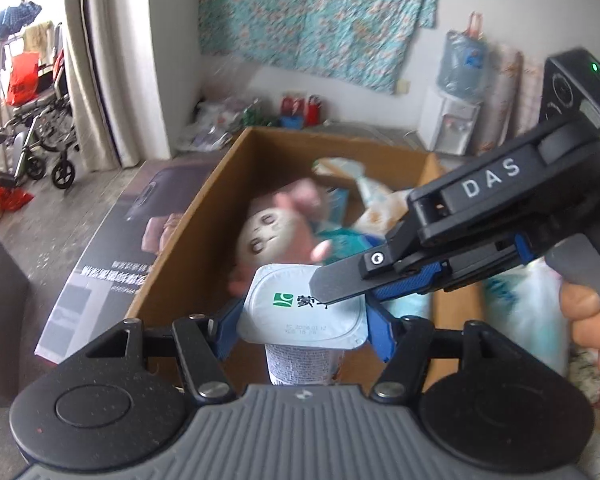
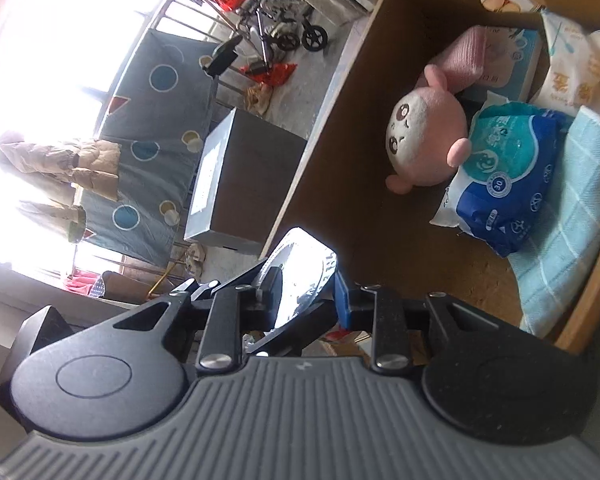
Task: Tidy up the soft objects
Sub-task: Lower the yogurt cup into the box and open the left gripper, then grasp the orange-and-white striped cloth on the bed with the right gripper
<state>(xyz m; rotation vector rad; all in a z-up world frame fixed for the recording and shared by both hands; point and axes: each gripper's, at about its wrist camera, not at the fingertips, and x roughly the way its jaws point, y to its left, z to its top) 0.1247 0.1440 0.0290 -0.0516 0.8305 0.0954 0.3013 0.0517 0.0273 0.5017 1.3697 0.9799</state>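
A white yogurt cup (image 1: 300, 312) with a foil lid and green logo sits between the blue pads of my left gripper (image 1: 304, 332), which is shut on its sides. My right gripper (image 1: 340, 296) reaches in from the right and pinches the lid's rim, one finger on top and one beneath. In the right wrist view the shiny lid (image 2: 300, 264) shows between the fingers of the right gripper (image 2: 306, 296). Just beyond stands an open cardboard box (image 1: 204, 216) (image 2: 340, 120). It holds a pink plush toy (image 1: 268, 232) (image 2: 424, 140), a blue wipes pack (image 2: 508, 168) and a light blue towel (image 2: 572, 220).
Tissue packs (image 2: 572, 60) and a folded pink cloth (image 2: 464, 56) lie at the box's far end. A poster (image 1: 112, 240) lies on the floor beside the box, a black case (image 2: 240, 184) nearby. A wheelchair (image 1: 40, 132) stands at the window, a water dispenser (image 1: 452, 120) by the wall.
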